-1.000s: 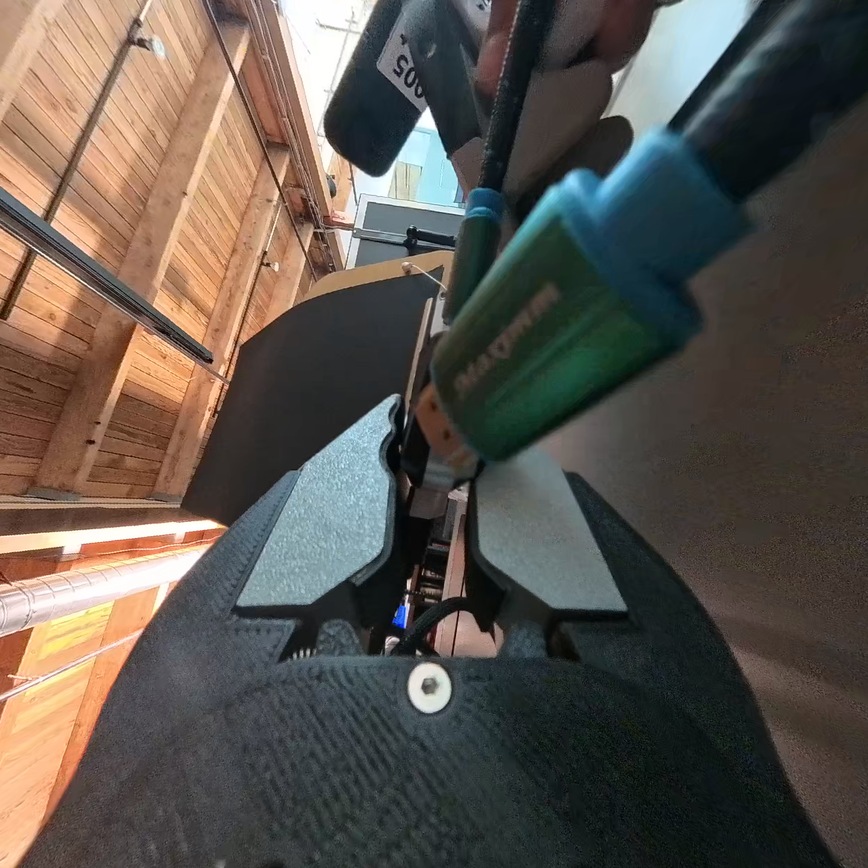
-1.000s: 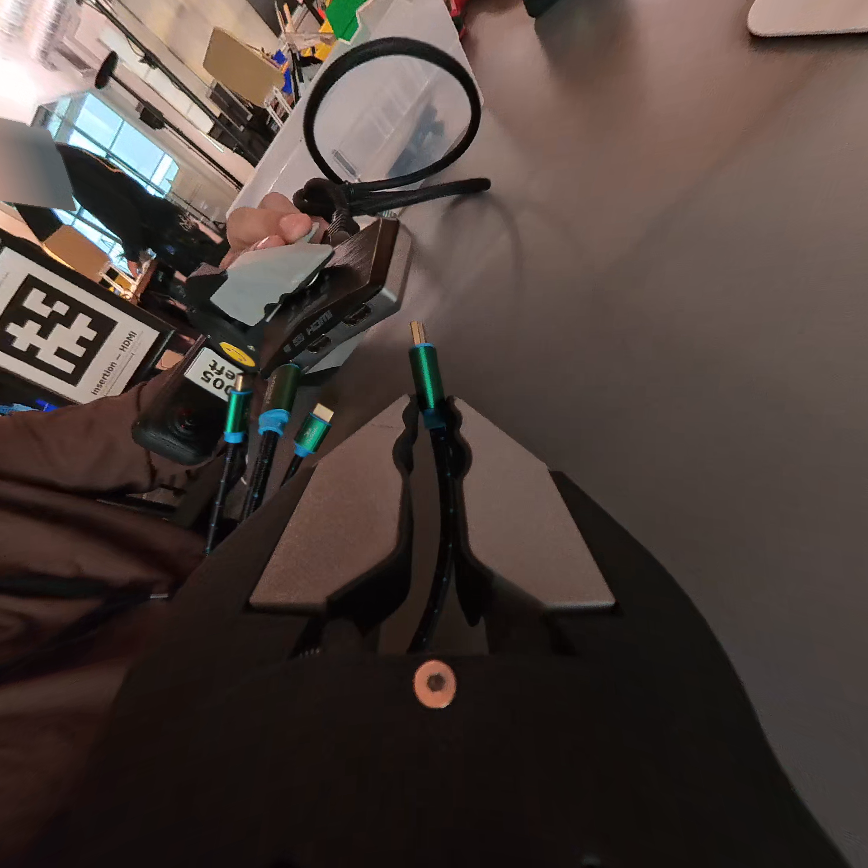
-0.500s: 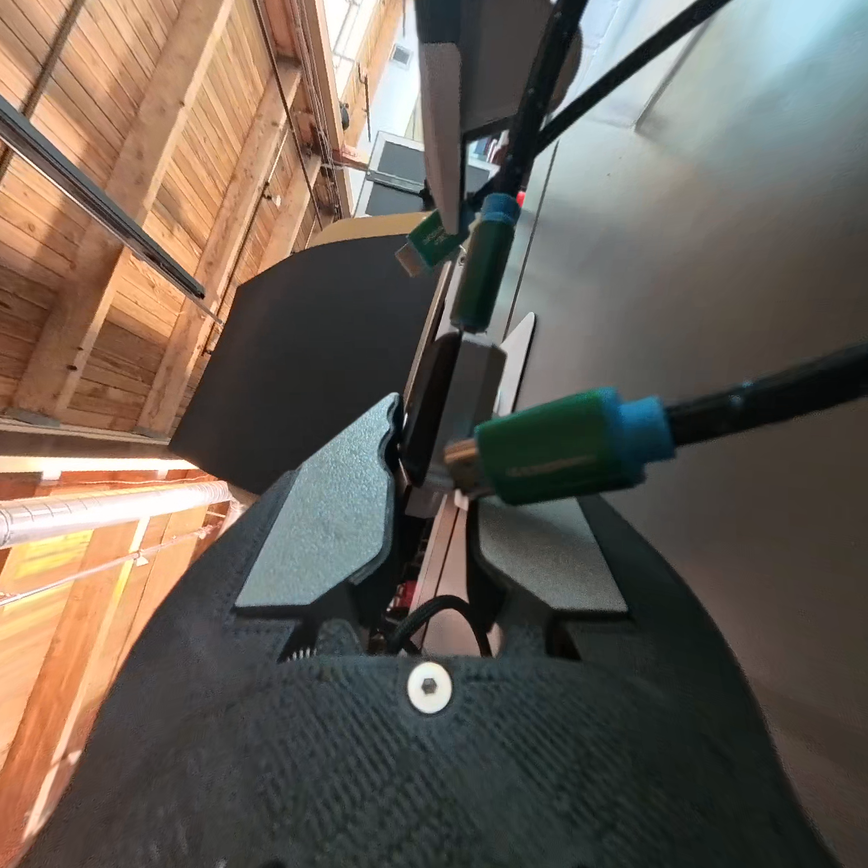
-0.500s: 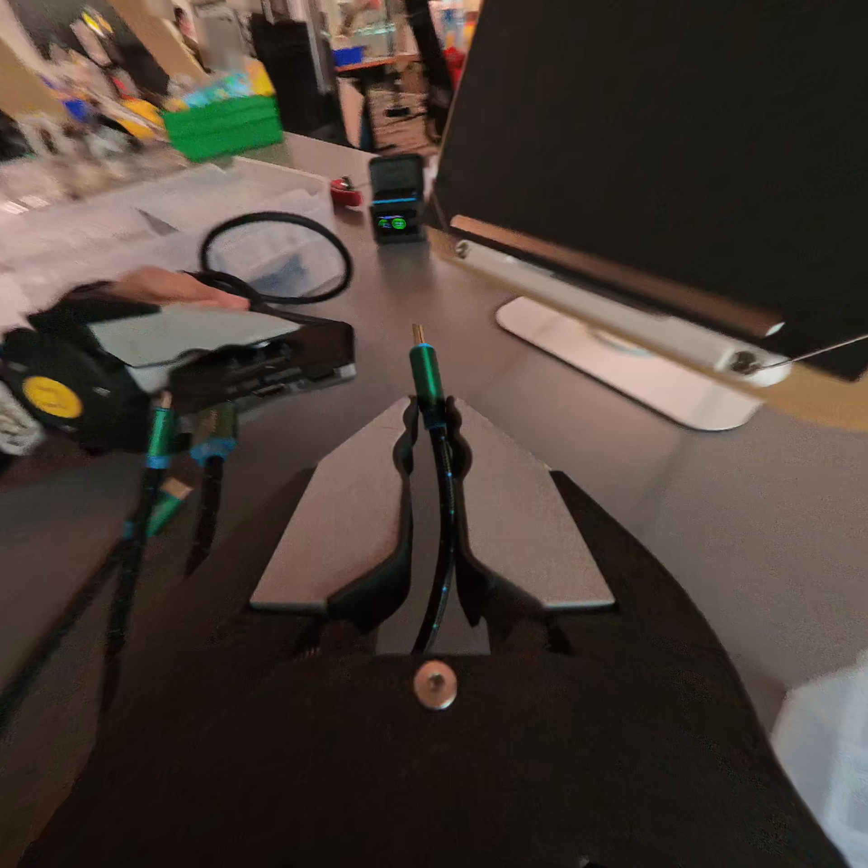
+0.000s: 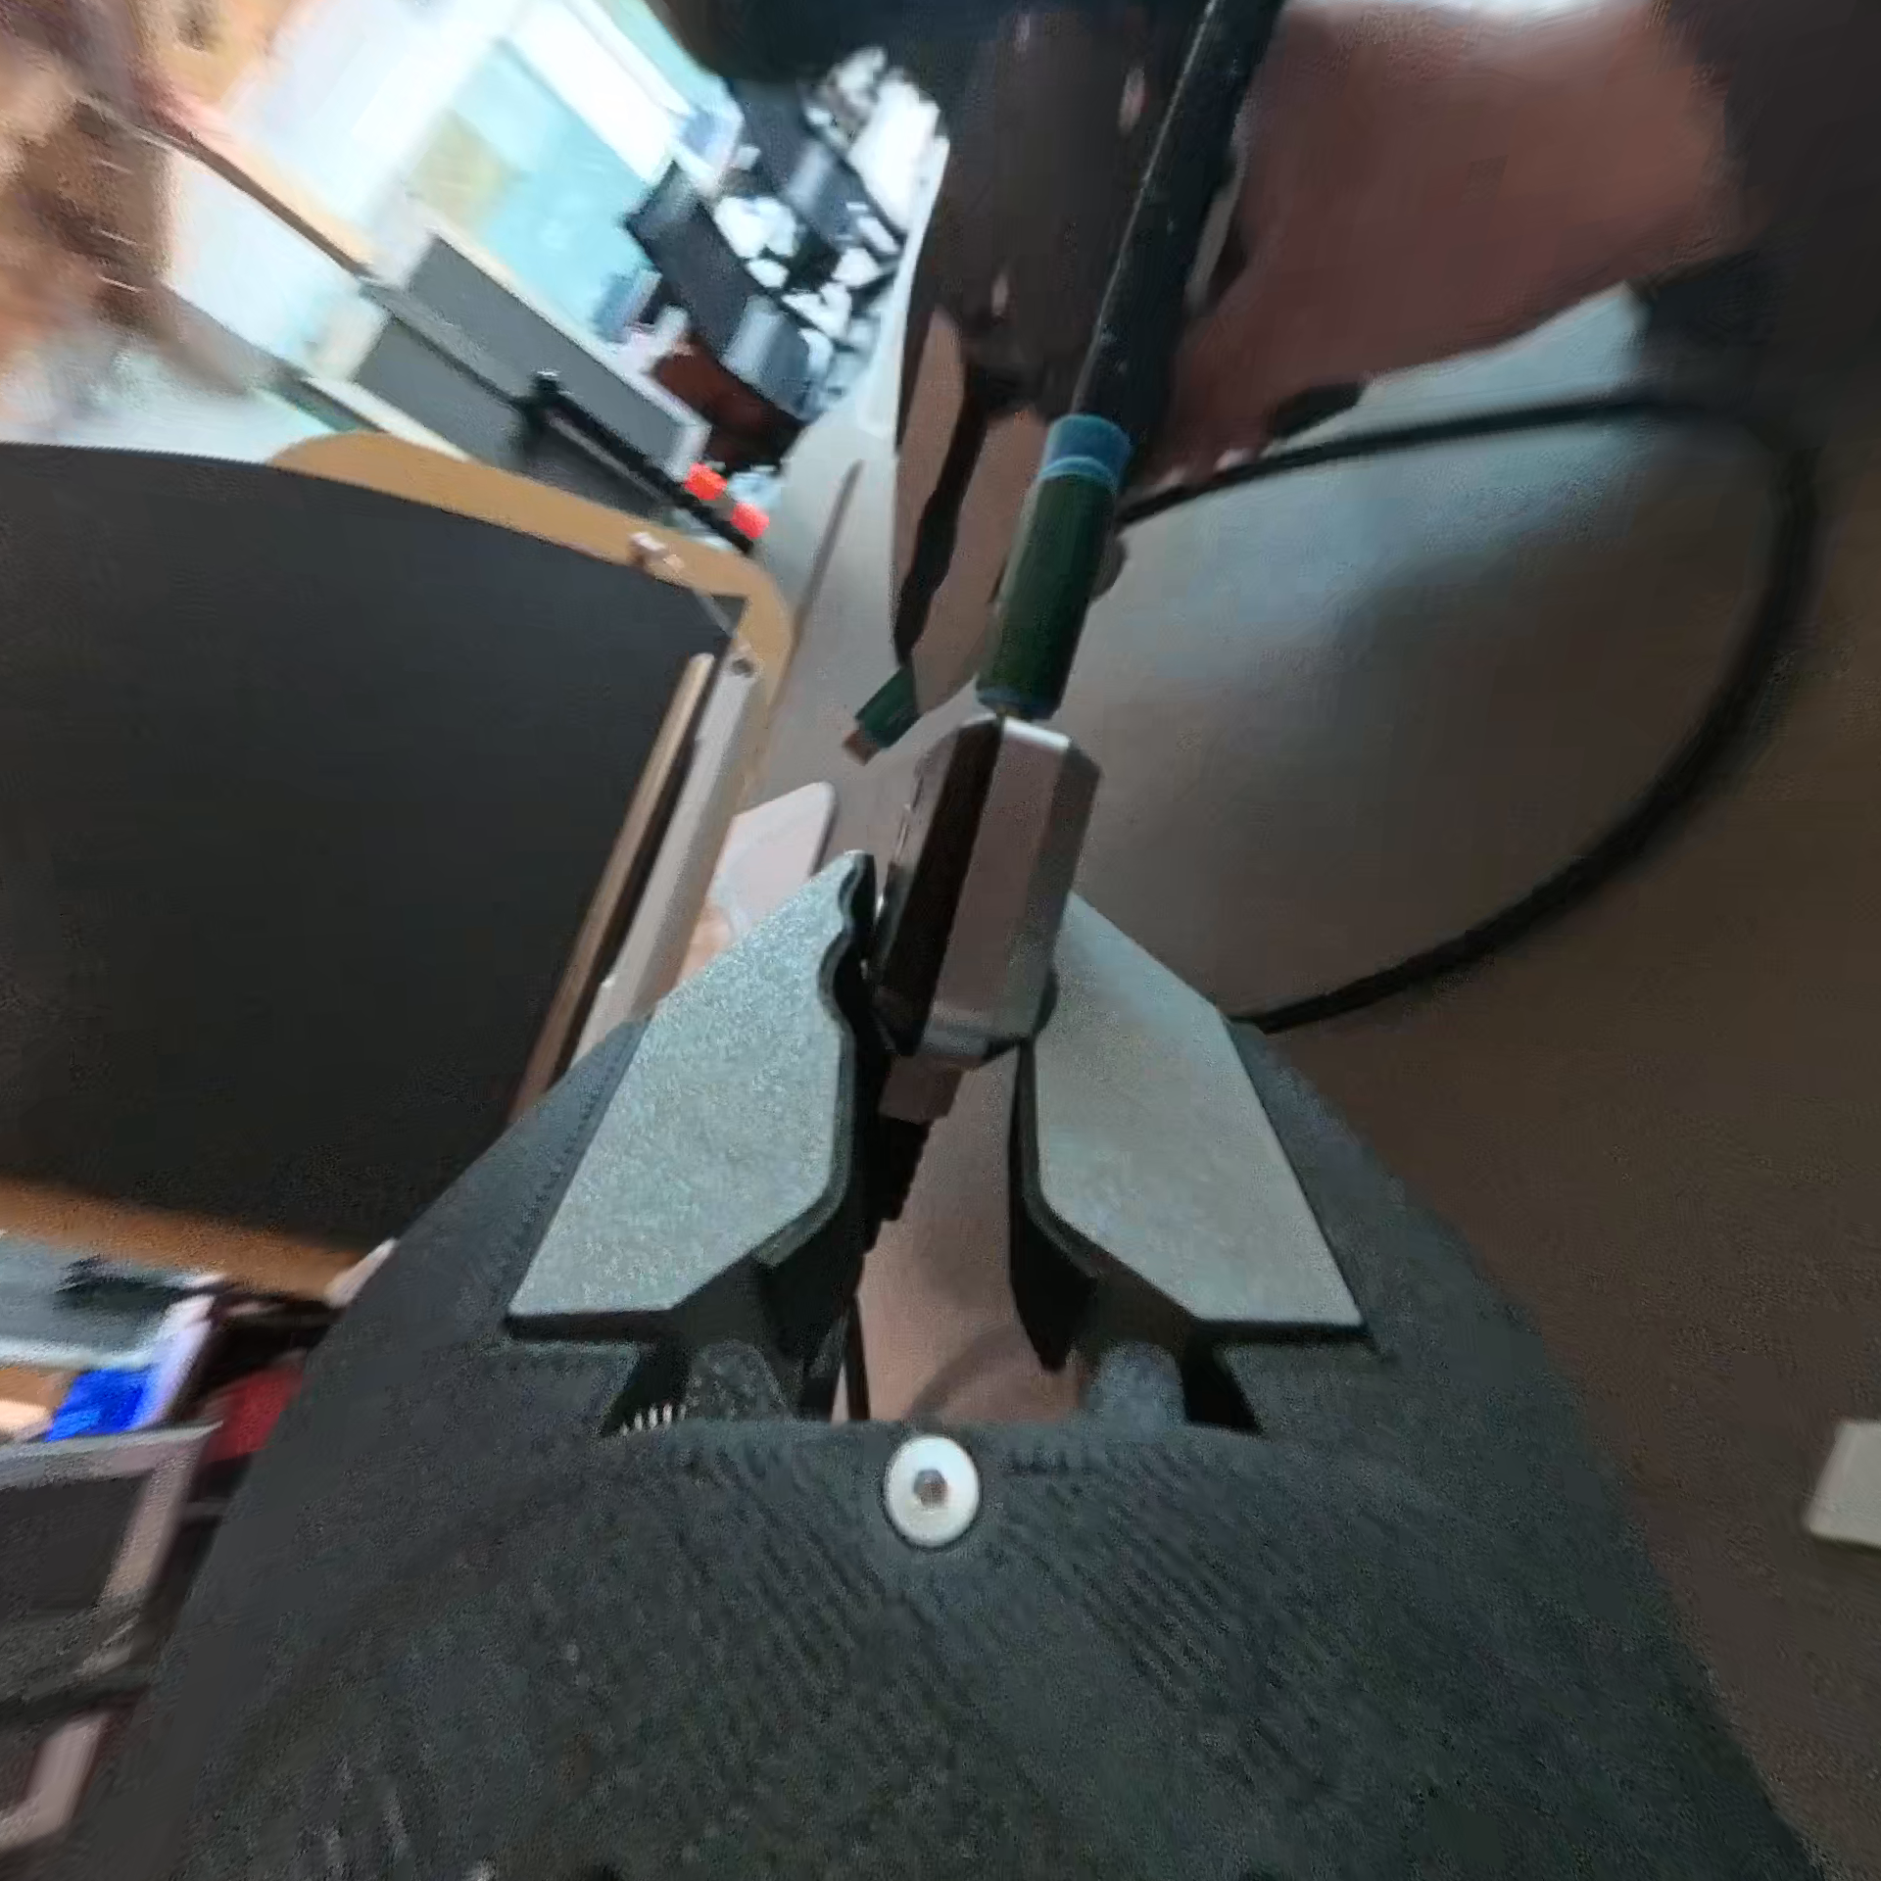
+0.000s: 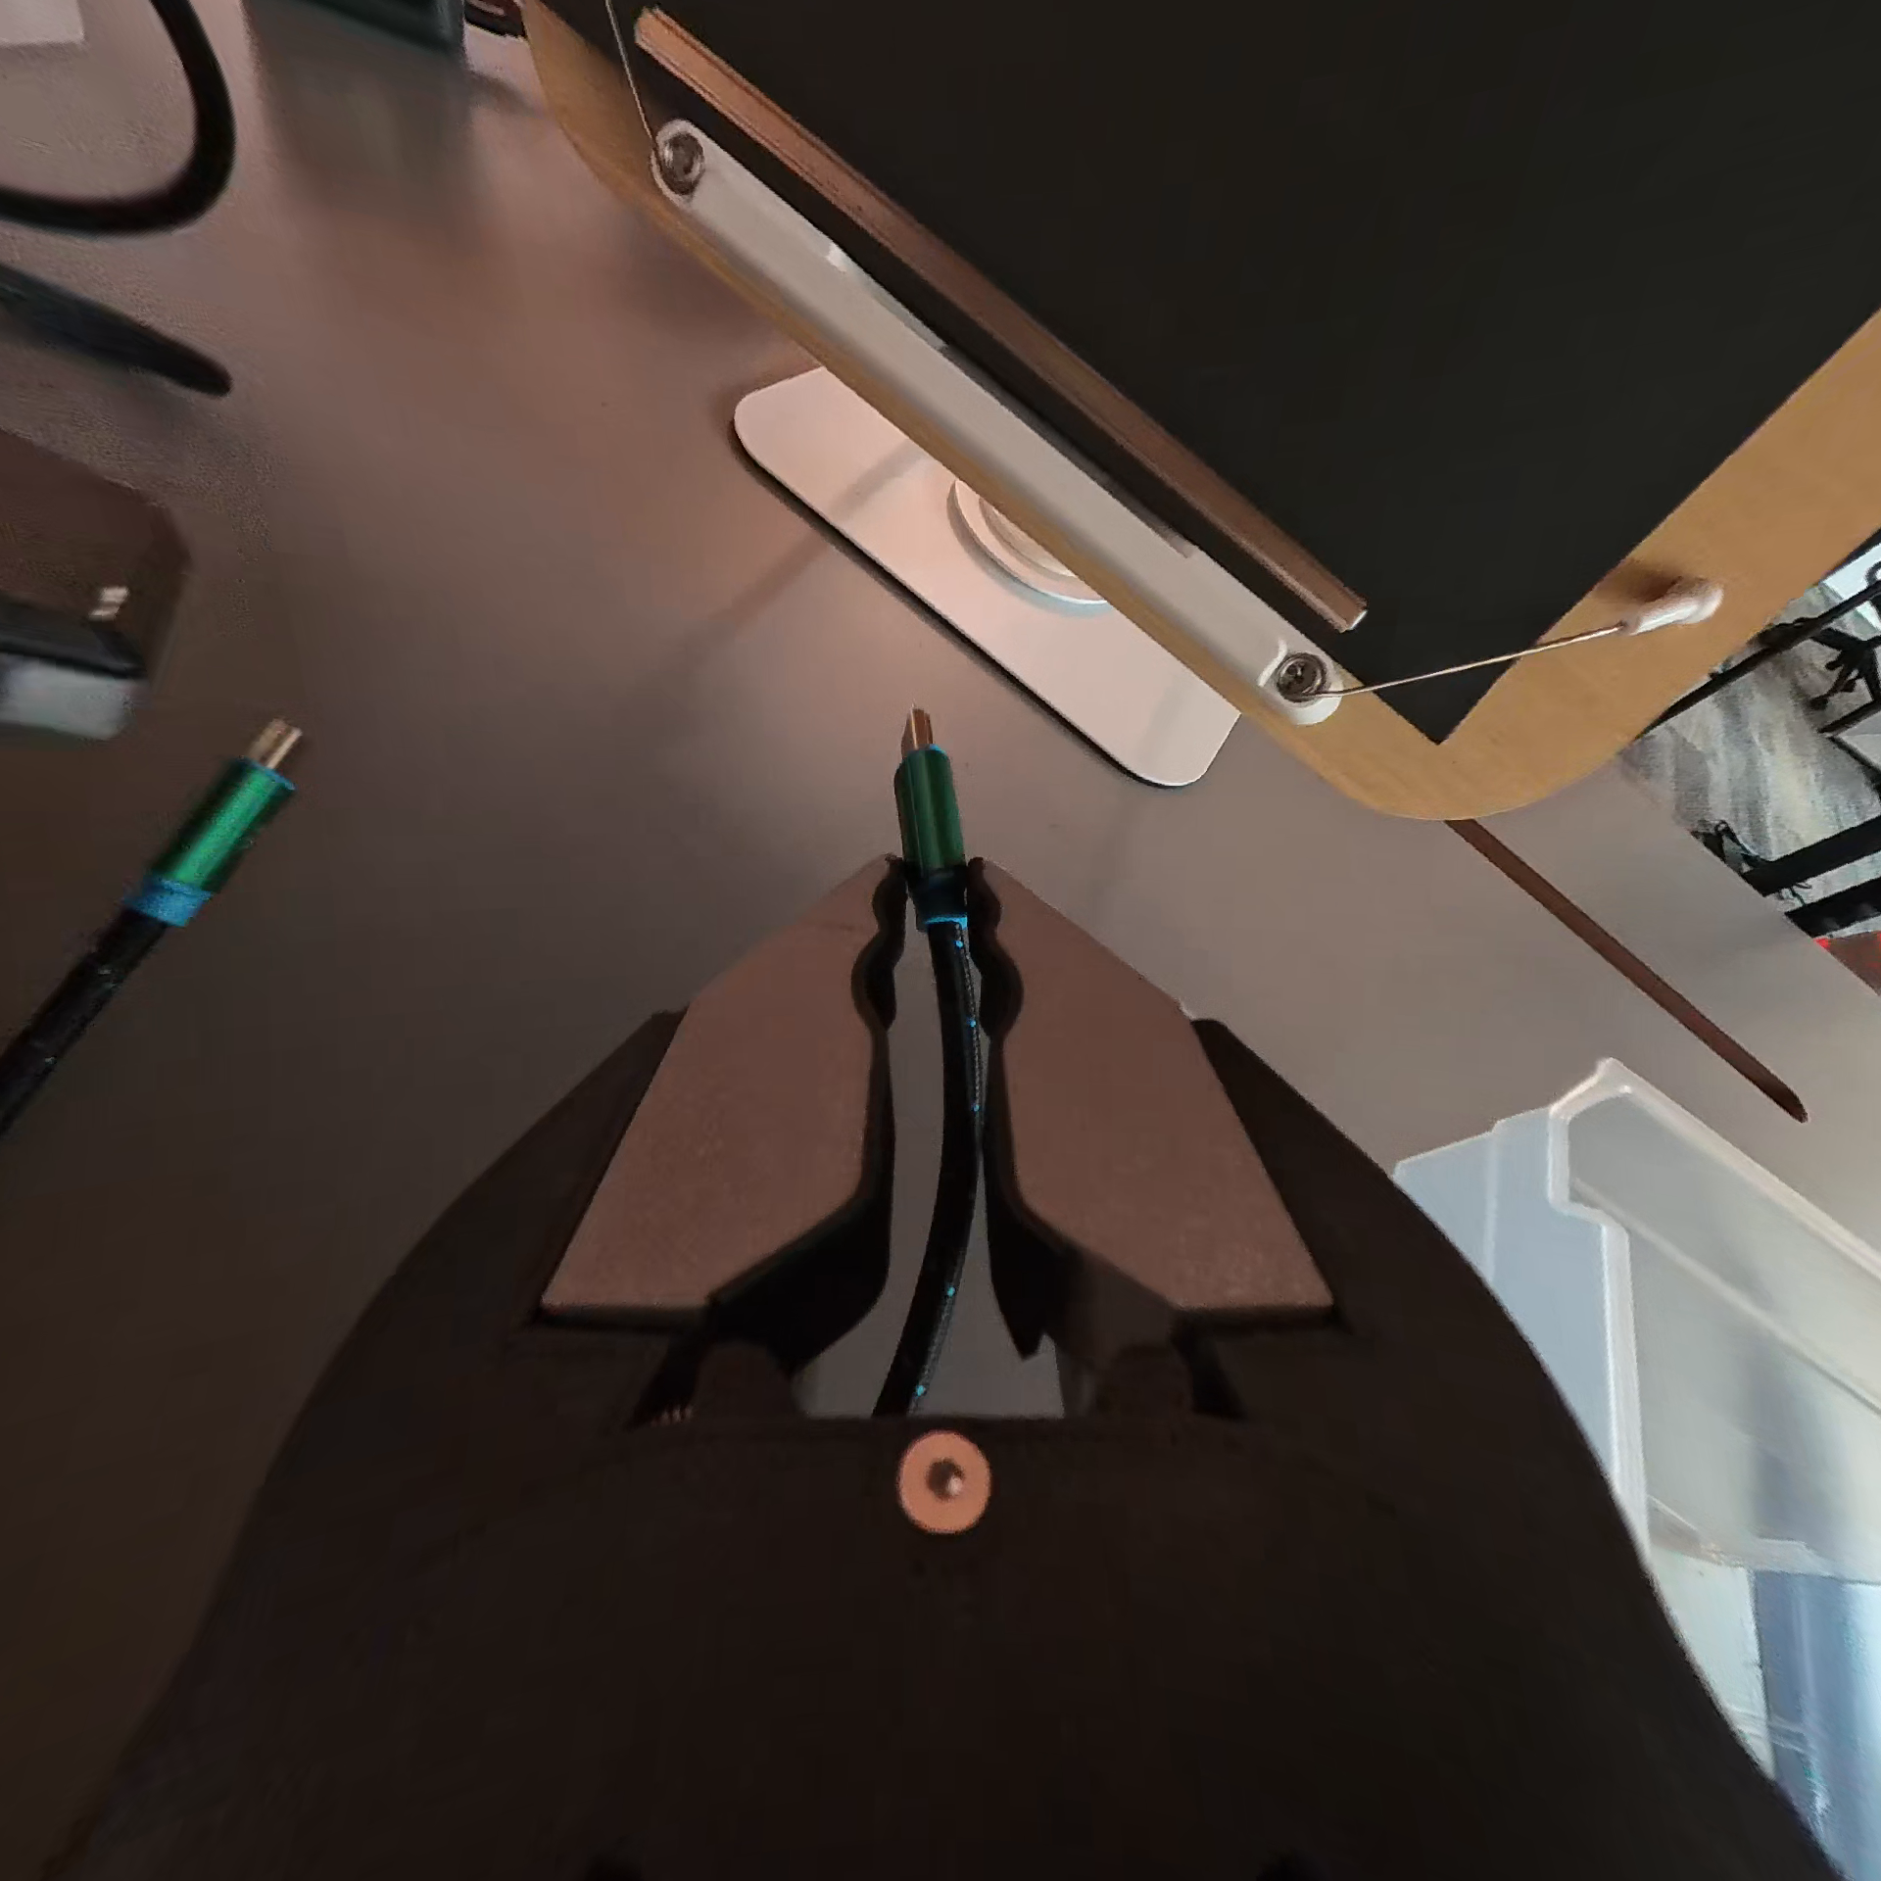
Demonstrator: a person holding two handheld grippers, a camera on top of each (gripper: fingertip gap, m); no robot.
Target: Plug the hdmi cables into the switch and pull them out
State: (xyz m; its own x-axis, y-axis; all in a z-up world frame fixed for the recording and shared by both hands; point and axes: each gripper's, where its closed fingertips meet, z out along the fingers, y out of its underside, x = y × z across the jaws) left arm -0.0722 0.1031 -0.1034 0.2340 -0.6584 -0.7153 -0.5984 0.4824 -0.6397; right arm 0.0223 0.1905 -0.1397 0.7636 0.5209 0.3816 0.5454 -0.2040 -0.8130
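My left gripper (image 5: 962,906) is shut on the black and grey HDMI switch (image 5: 1003,865), held edge-on. One green HDMI plug (image 5: 1048,590) sits in the switch's far end, its black cable running up. A second green plug (image 5: 884,713) hangs loose just left of it. My right gripper (image 6: 936,875) is shut on a black braided HDMI cable (image 6: 952,1120). Its green plug (image 6: 928,814) sticks out past the fingertips over the grey table (image 6: 509,509), clear of everything. Another green plug (image 6: 229,804) shows at the left of the right wrist view, unplugged.
A black monitor (image 6: 1323,254) with a wooden frame and white stand base (image 6: 865,458) fills the space ahead of the right gripper. A clear plastic bin (image 6: 1629,1272) is at the right. A black cable loop (image 5: 1679,763) lies on the table. A person's brown sleeve (image 5: 1476,153) is above it.
My right gripper has swung right, away from the switch and toward the monitor, with its plug still held. The left view has turned; the loose plug near its fingertips has left that view.
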